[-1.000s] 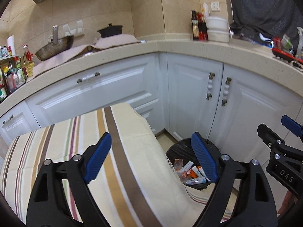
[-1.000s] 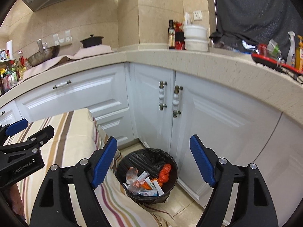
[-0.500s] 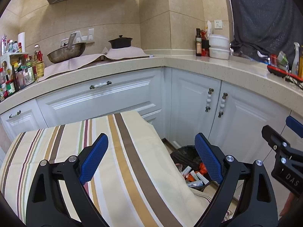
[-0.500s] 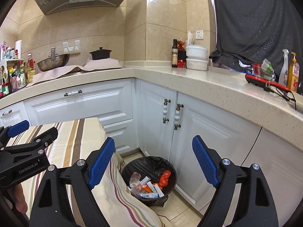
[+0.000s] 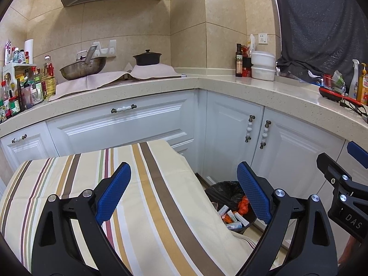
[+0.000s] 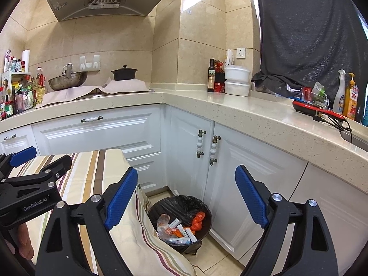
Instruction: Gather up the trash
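Observation:
A round bin with a black liner [image 6: 181,207] stands on the floor by the corner cabinets, holding wrappers, small boxes and orange scraps [image 6: 178,227]. It also shows in the left wrist view [image 5: 224,189], partly hidden by the tablecloth. My left gripper [image 5: 184,197] is open and empty above the striped tablecloth [image 5: 128,197]. My right gripper [image 6: 186,200] is open and empty, high above the bin. Each gripper shows at the edge of the other's view.
White cabinets [image 6: 96,133] run under an L-shaped beige counter [image 6: 241,105]. On the counter are a wok [image 6: 66,81], a black pot [image 6: 124,72], bottles [image 6: 211,76], white tubs [image 6: 237,80] and a red appliance [image 6: 315,110]. The striped table [image 6: 92,174] stands left of the bin.
Both grippers have risen and tilted up, so the range hood and more wall come into view. The bin has slid lower in both views. Both stay open and empty.

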Tool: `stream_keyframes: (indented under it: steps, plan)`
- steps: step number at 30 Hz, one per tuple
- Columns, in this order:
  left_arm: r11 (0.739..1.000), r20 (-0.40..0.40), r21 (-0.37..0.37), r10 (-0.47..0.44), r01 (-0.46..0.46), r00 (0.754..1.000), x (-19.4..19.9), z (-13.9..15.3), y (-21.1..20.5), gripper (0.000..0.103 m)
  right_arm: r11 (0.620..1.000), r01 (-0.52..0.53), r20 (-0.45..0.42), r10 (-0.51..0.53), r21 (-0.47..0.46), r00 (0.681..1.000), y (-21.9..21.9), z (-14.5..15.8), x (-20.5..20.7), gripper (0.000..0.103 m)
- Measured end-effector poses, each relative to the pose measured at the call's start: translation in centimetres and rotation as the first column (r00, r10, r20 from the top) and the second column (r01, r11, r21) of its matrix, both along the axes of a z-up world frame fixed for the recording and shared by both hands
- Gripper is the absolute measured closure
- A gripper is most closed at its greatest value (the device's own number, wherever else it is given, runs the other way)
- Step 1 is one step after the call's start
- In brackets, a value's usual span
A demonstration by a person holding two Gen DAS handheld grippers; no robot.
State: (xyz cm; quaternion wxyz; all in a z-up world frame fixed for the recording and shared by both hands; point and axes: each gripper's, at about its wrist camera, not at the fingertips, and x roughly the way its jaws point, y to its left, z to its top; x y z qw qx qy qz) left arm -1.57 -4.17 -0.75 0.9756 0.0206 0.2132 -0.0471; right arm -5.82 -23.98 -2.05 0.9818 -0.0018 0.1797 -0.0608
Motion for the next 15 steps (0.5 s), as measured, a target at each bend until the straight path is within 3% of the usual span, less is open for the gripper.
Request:
stream_keyframes:
  steps: [15]
  plan:
    - [1.0,0.005,0.001,-0.001,0.001,1.0,-0.22,0.17,-0.3,0.012,1.0,0.006,0.004,-0.006,-0.002,1.0,-0.03,0.13,-0.42,0.019]
